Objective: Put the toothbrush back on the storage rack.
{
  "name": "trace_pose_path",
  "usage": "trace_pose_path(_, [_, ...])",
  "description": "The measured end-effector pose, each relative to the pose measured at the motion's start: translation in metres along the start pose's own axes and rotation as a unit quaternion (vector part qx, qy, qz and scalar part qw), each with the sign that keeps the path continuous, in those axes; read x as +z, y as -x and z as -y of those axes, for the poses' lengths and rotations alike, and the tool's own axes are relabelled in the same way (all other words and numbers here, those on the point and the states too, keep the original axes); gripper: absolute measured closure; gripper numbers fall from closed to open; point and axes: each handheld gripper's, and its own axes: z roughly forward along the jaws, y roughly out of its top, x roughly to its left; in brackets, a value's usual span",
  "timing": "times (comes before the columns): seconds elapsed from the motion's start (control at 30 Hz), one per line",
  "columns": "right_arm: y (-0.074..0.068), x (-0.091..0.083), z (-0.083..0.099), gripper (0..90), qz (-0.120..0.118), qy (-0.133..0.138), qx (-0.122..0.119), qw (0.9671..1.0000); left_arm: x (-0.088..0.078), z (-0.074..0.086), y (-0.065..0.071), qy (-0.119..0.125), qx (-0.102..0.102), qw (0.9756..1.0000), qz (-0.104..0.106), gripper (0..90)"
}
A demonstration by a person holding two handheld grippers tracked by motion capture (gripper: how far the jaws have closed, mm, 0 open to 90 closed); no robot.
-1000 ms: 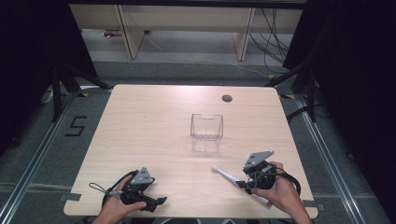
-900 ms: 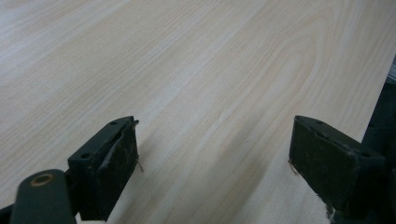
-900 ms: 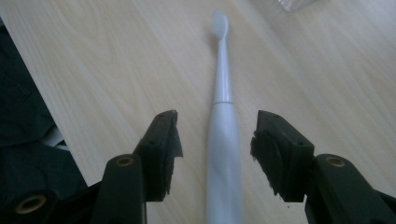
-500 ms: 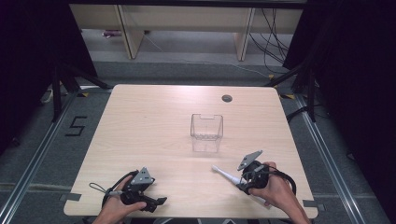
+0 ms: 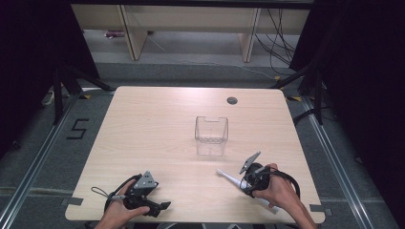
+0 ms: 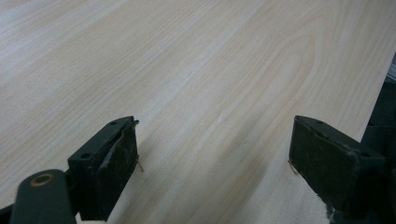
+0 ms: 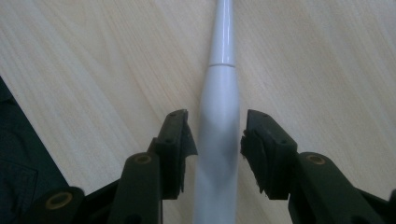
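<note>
While the left gripper (image 6: 215, 154) rests with fingers wide | right gripper (image 7: 217, 140) fingers straddle white toothbrush (image 7: 219, 116), unclamped.

White electric-toothbrush-like wand and clear bin sitting on the counter.

The slim white wand (image 5: 230, 178) is lying flat near the counter's front right edge, its narrow neck pointing toward the middle, its thicker body running between the right tongs' (image 7: 218, 140) parted jaws. The empty clear plastic bin (image 5: 210, 135) is standing upright mid-counter, just beyond the wand's tip.
</note>
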Motion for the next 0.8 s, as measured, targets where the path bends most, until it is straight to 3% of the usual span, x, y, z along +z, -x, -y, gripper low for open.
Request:
trace_pose_path(0.33, [0.000, 0.005, -0.007, 61.2, 0.002, -0.022, -0.004, 0.9998, 0.000, 0.000, 0.000, 0.000, -0.001, 1.0000, 0.000, 14.9])
trace_pose_path(0.47, [0.002, 0.009, -0.010, 61.4, -0.005, -0.035, -0.005, 0.9994, 0.001, 0.000, 0.000, 0.001, -0.002, 1.0000, 0.000, 14.9])
trace_pose_path(0.5, [0.000, 0.010, -0.010, 61.7, -0.008, -0.038, 0.004, 0.9992, 0.001, 0.000, 0.000, 0.001, -0.001, 1.0000, 0.000, 14.9])
trace_pose_path(0.63, [0.001, 0.013, -0.012, 62.1, -0.015, -0.043, -0.008, 0.9989, 0.000, 0.000, 0.000, 0.001, 0.001, 1.0000, 0.001, 14.9])
trace_pose_path(0.67, [0.001, 0.013, -0.013, 62.3, -0.014, -0.051, 0.001, 0.9986, 0.000, 0.000, 0.000, 0.000, 0.000, 1.0000, 0.001, 14.9])
trace_pose_path(0.77, [0.003, 0.015, -0.014, 63.2, -0.016, -0.055, -0.003, 0.9984, 0.000, 0.000, 0.000, 0.001, 0.000, 1.0000, 0.001, 14.9])
trace_pose_path(0.8, [0.003, 0.015, -0.016, 63.3, -0.019, -0.068, -0.005, 0.9975, 0.000, 0.000, 0.000, 0.001, 0.000, 1.0000, 0.001, 14.9])
